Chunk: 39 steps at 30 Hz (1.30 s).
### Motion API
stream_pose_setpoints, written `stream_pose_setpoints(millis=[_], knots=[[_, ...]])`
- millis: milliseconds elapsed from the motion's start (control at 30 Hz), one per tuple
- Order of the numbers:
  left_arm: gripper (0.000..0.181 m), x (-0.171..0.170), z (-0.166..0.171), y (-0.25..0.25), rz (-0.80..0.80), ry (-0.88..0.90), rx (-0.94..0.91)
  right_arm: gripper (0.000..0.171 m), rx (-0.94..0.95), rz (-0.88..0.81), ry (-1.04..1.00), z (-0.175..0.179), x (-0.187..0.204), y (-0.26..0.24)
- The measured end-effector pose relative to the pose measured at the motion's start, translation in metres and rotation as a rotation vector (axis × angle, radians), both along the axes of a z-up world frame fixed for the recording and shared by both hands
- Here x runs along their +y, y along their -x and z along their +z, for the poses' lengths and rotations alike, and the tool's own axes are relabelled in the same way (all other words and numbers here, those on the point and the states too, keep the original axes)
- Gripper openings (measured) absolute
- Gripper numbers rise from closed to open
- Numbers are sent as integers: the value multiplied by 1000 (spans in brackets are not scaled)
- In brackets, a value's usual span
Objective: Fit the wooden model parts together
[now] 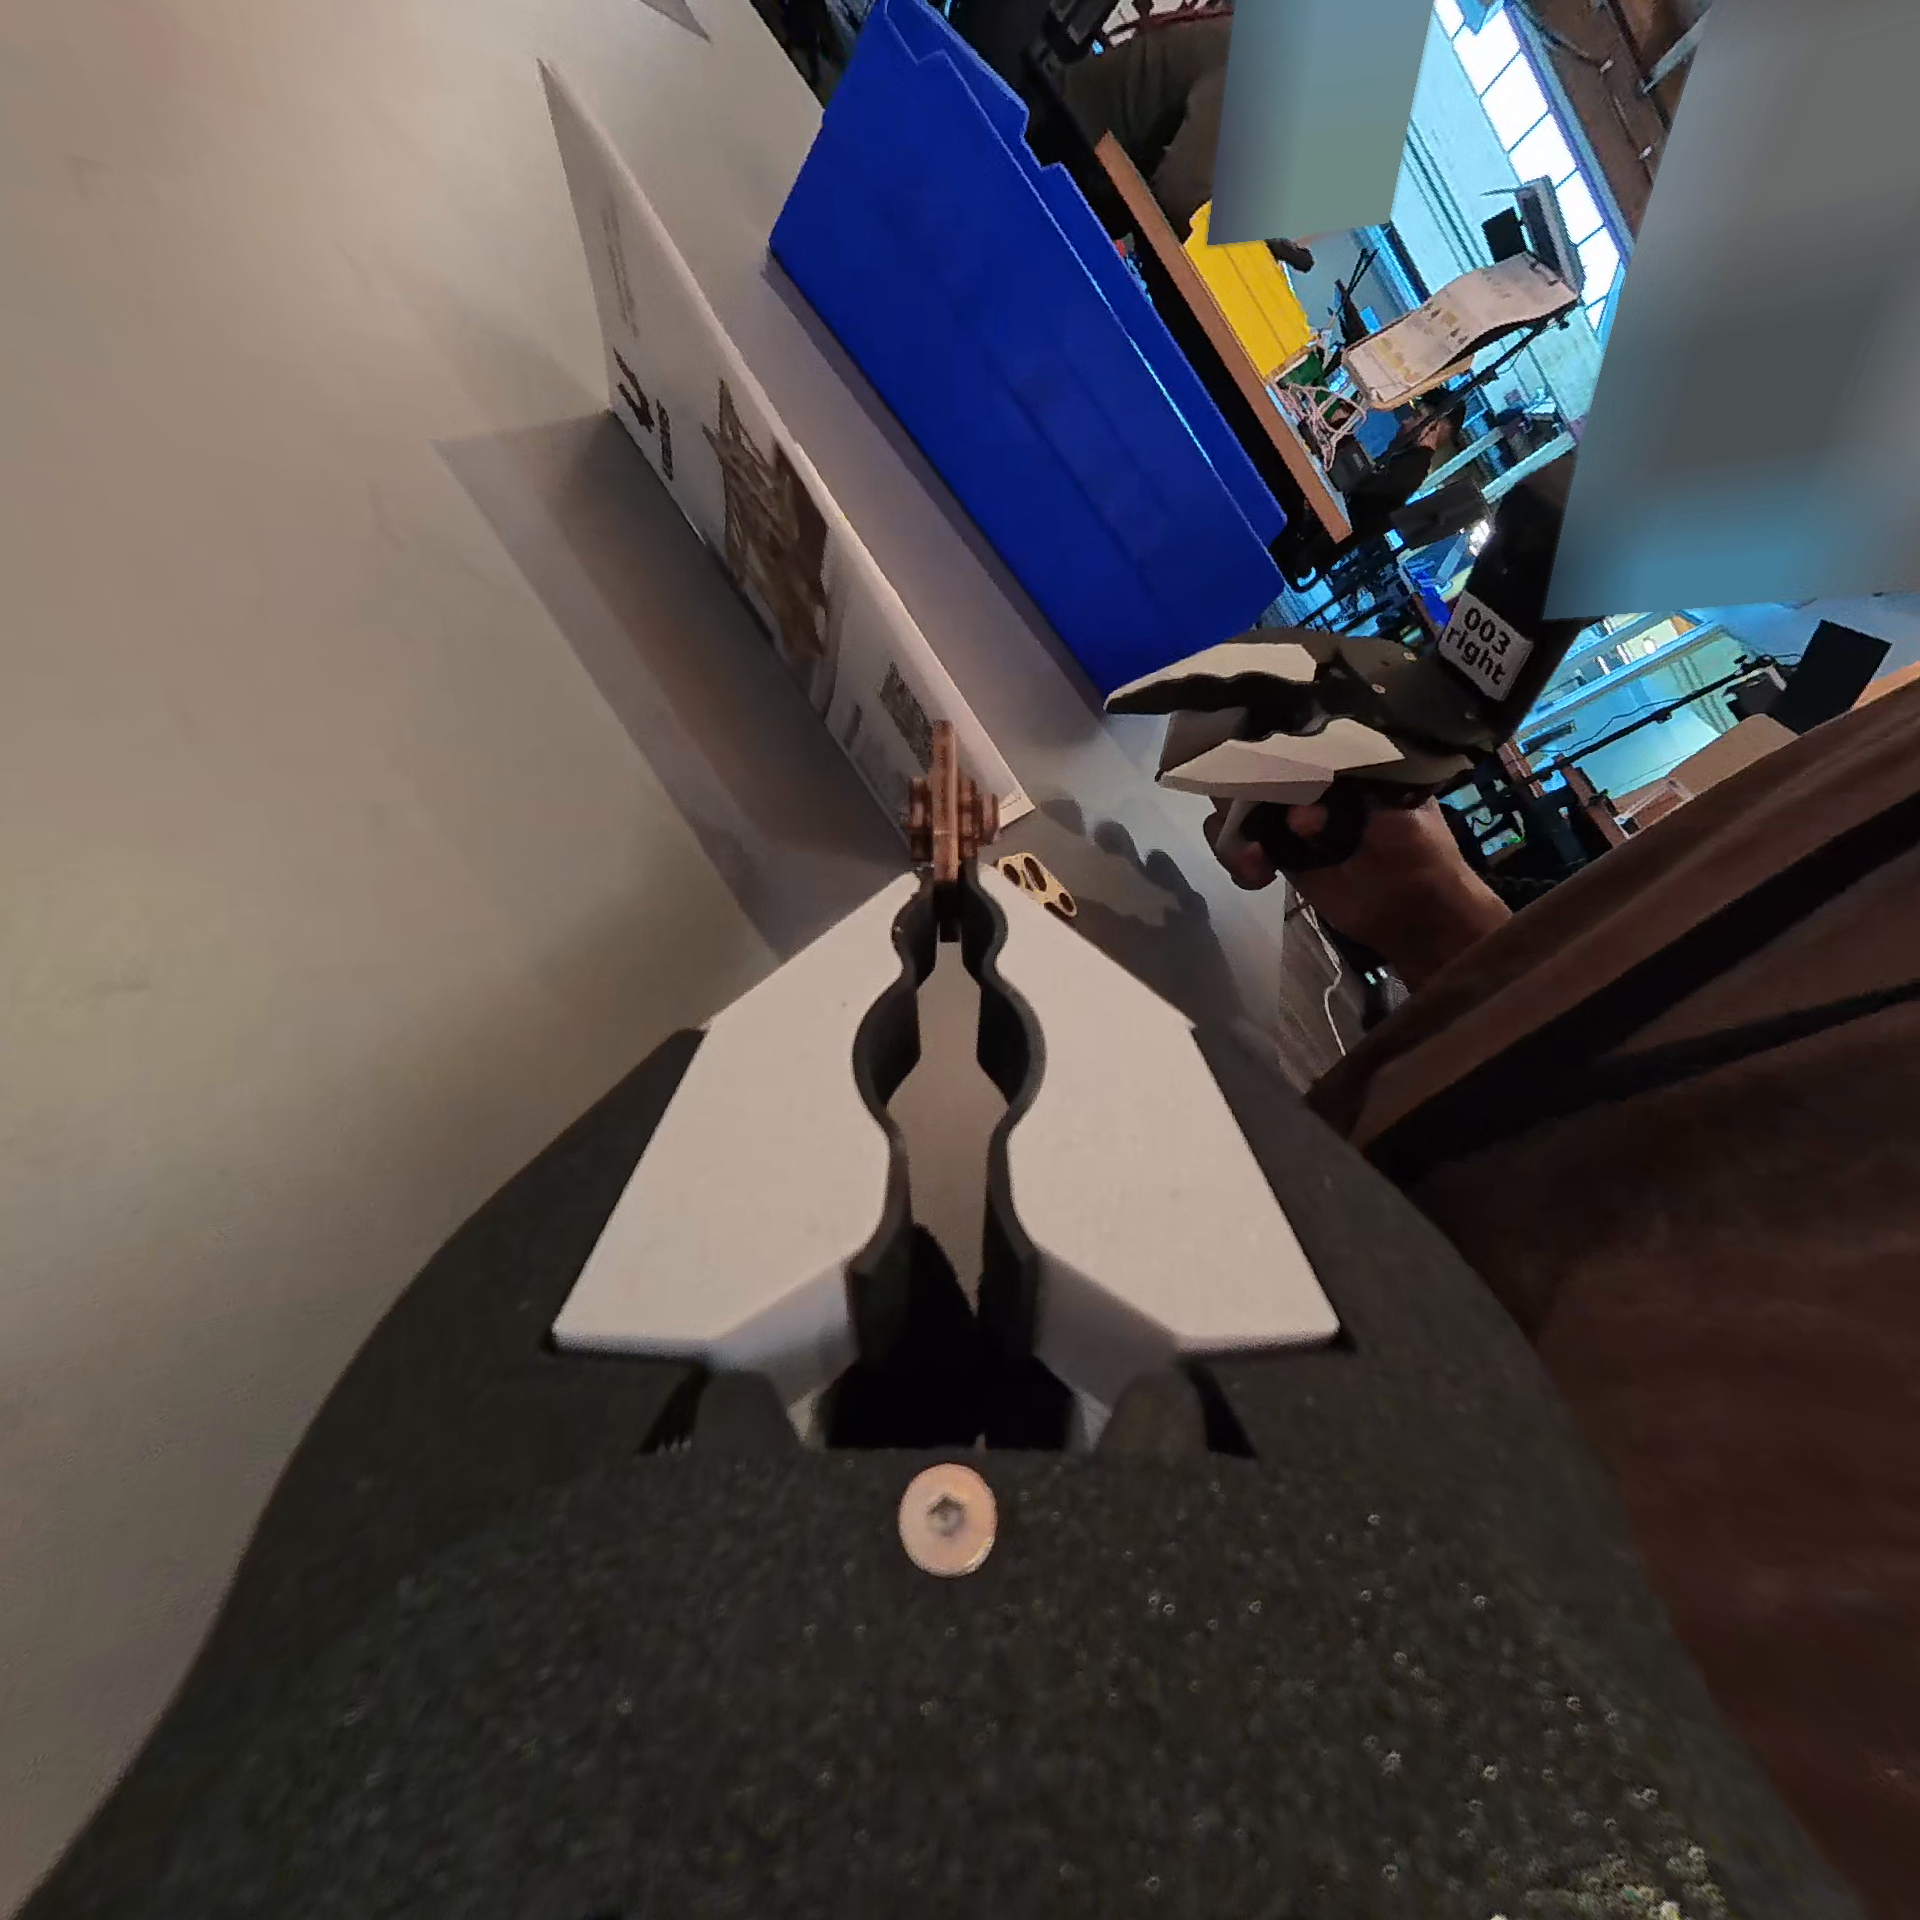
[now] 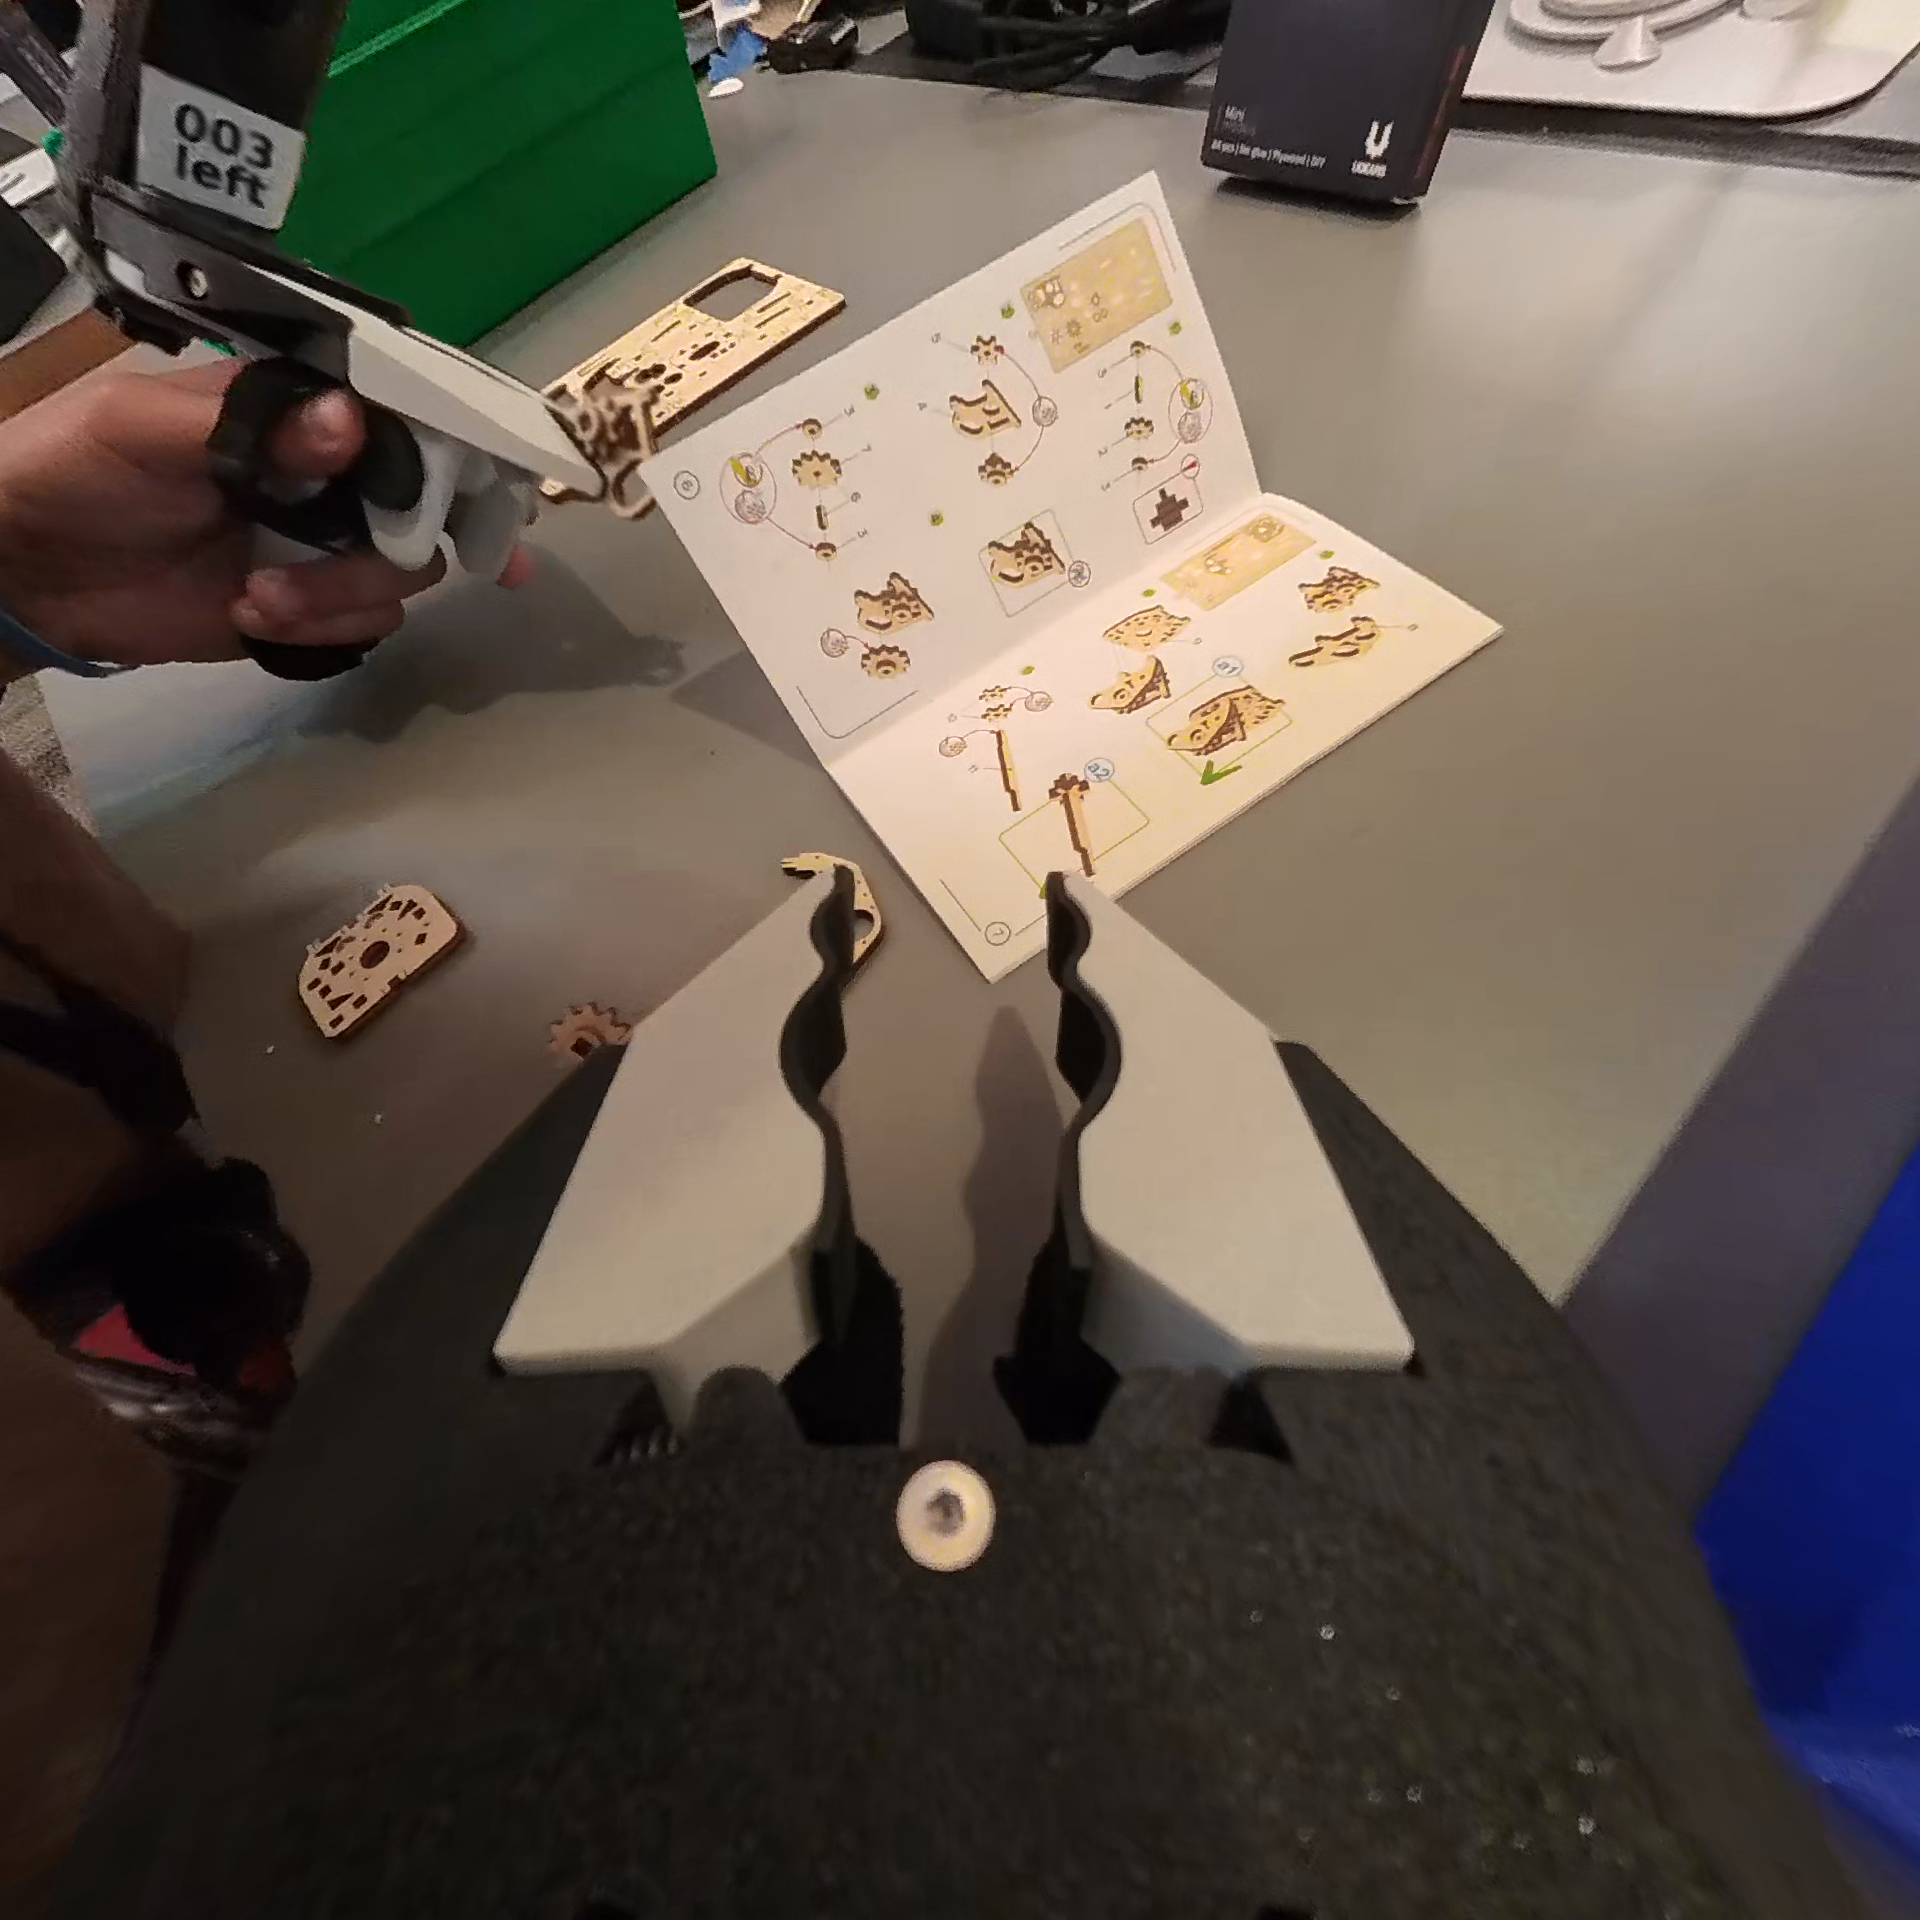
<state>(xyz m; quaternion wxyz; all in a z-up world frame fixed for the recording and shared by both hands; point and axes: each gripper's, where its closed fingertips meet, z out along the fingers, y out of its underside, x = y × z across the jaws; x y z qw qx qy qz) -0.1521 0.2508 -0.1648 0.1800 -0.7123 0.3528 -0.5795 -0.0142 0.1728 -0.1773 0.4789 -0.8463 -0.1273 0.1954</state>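
My left gripper (image 1: 948, 883) is shut on a small wooden assembly with gears (image 1: 948, 805), held edge-on above the grey table. It also shows in the right wrist view (image 2: 613, 447), at the tip of the left gripper (image 2: 582, 468). My right gripper (image 2: 945, 894) is open and empty, low over the table. A curved wooden part (image 2: 857, 904) lies by its left fingertip (image 2: 821, 914). A flat wooden plate with cut-outs (image 2: 379, 956) and a small gear (image 2: 587, 1029) lie to the left. In the left wrist view the right gripper (image 1: 1153, 738) is off to the right, open.
An open instruction sheet (image 2: 1081, 561) lies ahead of the right gripper. A punched wooden sheet (image 2: 717, 332), a green bin (image 2: 499, 135) and a dark box (image 2: 1340, 94) stand farther back. A blue bin (image 1: 1018, 353) is beyond the sheet. The table edge (image 2: 1745, 997) runs at right. Tip to tip, the grippers are about 15 centimetres apart.
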Motion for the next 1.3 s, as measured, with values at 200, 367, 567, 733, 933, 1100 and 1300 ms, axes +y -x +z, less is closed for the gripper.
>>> stream_pose_setpoints(millis=[200, 367, 567, 733, 933, 1100, 1300], knots=[[1, 0, -17, 0, 9, 90, 62, 36, -5, -5, 3, 1, -2, -1], [1, -1, -22, 3, 2, 112, 73, 36, -30, 4, -10, 4, -7, 3], [1, -8, -27, 3, -38, 108, 99, 37, -85, 20, -17, 2, -10, 6], [1, -11, -33, 4, -54, 186, 131, 36, -68, 18, -28, 6, -11, 7], [1, -9, -25, 11, -44, 290, 73, 36, -50, 33, -24, 7, -12, 13], [1, -19, -26, 11, -88, 257, 86, 36, -46, 260, -26, 6, -28, 59], [1, -46, -22, 6, -169, 253, 79, 35, -208, 400, 10, -19, -44, 85]])
